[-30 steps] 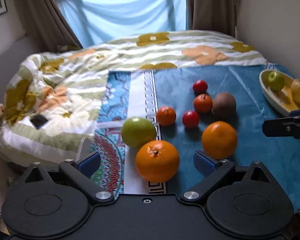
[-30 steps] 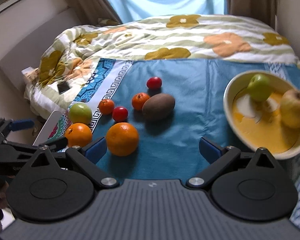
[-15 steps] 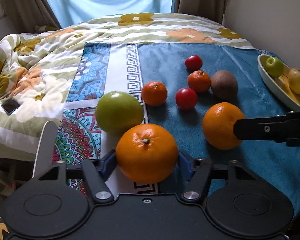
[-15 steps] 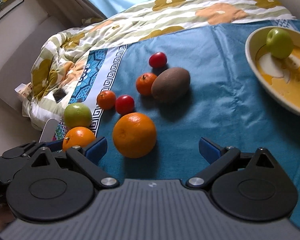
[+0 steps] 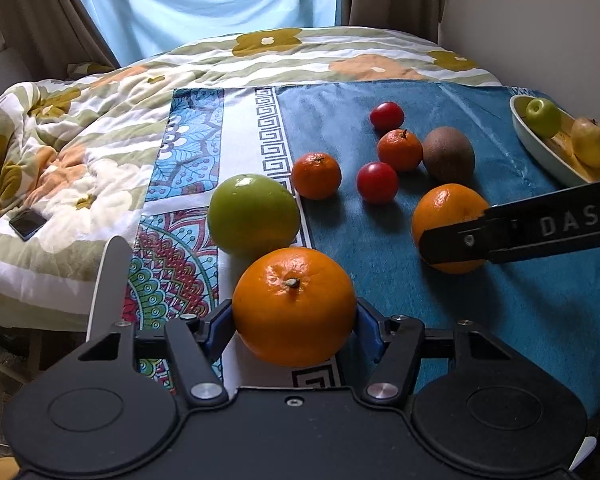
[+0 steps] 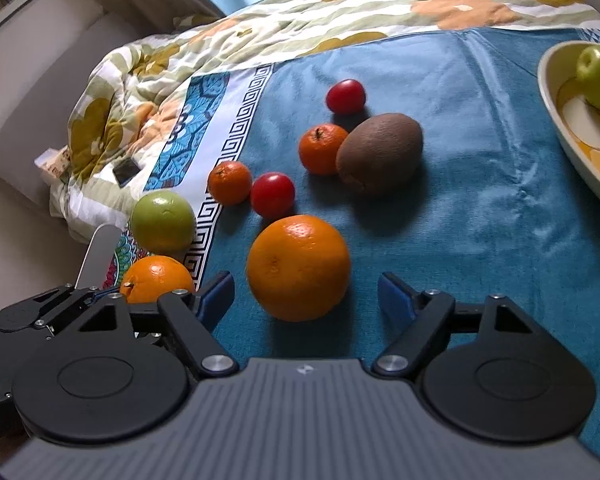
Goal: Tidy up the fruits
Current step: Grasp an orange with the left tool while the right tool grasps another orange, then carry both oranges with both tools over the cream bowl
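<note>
Gripping one orange, the left gripper has both blue pads pressed on it, at the cloth's patterned edge. Right gripper is closing, pads not touching the second orange between them. Count on cloth: two oranges, two tangerines, two red fruits, one kiwi, one green apple. Bowl: left view shows green apple plus yellow fruit; right view shows only the green one.
</note>
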Demonstrator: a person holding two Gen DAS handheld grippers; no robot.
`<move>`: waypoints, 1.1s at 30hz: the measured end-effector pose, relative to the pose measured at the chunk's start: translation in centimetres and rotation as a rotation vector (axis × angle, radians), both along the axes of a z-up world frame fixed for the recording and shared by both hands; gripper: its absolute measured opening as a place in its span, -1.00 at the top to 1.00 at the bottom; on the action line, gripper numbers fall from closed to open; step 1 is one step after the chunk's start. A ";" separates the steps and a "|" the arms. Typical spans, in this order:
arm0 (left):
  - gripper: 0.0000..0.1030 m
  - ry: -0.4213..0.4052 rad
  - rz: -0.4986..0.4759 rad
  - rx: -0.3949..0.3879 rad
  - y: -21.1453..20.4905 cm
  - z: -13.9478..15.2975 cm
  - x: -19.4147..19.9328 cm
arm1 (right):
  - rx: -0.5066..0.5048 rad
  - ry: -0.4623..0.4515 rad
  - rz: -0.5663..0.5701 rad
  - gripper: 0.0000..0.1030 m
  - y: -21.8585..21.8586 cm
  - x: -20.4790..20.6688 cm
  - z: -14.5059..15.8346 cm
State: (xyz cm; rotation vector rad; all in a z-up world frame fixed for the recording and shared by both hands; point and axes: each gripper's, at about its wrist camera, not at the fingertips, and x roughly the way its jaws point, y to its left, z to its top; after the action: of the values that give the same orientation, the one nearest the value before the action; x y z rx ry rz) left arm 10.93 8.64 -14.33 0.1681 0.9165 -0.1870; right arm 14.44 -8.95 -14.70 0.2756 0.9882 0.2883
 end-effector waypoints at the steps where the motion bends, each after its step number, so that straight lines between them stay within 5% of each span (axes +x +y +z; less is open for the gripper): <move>1: -0.29 0.000 0.003 0.000 0.0 0.0 -0.1 | -0.009 -0.005 0.011 -0.73 0.2 0.1 0.0; 12: -0.28 -0.008 0.014 0.016 -0.2 0.2 -0.8 | -0.078 -0.059 0.054 -0.42 1.3 0.2 0.1; 33: -0.28 -0.105 0.068 0.019 -4.7 6.7 -4.1 | -0.040 -0.151 0.084 -0.40 -3.8 -3.6 5.9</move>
State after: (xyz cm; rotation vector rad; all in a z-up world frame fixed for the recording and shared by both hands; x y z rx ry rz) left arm 6.82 3.90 -7.64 0.1627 0.8181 -0.1054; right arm 10.80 -12.76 -8.84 0.1734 0.8569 0.3605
